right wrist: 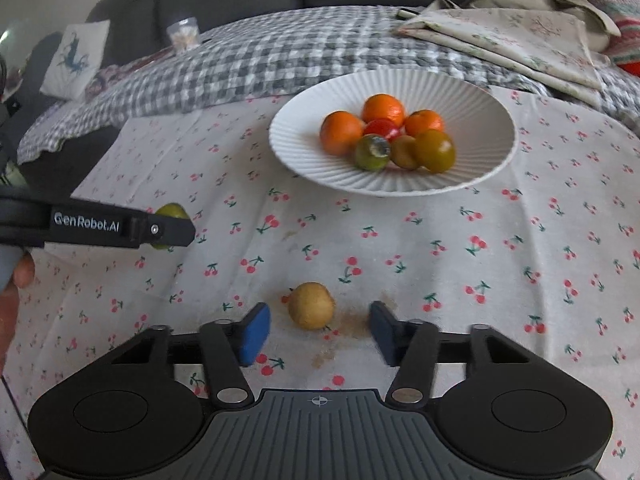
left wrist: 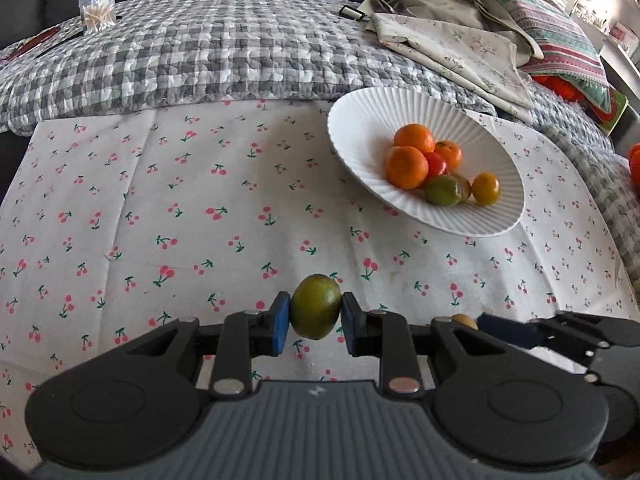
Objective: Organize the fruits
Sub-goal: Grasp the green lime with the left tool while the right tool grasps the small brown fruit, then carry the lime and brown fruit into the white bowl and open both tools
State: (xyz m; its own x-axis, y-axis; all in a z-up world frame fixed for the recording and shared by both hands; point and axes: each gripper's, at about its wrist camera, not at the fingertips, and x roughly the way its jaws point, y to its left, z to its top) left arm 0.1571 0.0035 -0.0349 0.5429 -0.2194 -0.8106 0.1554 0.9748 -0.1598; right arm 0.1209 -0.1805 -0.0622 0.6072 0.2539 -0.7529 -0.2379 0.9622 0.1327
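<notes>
Two black hand-held grippers with blue pads work over a white cloth printed with red cherries (left wrist: 160, 184), which is spread across a grey-and-white checked quilt (left wrist: 200, 52). The left gripper (left wrist: 315, 322) has its jaws clamped on a round olive-green fruit (left wrist: 315, 307), both blue pads pressing its sides, the fruit held up off the cloth. In the right wrist view this same gripper enters from the left edge, side-on, with the green fruit (right wrist: 171, 213) peeking out above and below its finger and part of a person's hand (right wrist: 18, 276) behind it. The right gripper (right wrist: 318, 332) has its jaws apart, one blue pad on each side of a small tan-yellow round fruit (right wrist: 311, 306) that lies on the cloth; a gap shows on both sides, so the pads do not touch it. A brownish stain marks the cloth just beside that fruit. Farther back, on the cloth, sits a white ribbed ceramic plate (right wrist: 472, 108) that already carries a cluster of fruit: three orange mandarins (right wrist: 383, 110), a small red fruit (right wrist: 380, 126) among them, and greenish and yellow-brown round fruits (right wrist: 435, 150) in front, all touching one another. Folded floral fabric (left wrist: 452, 48) lies on the quilt beyond the plate, and a clear packet of cotton swabs (left wrist: 98, 10) stands at the quilt's far left.
</notes>
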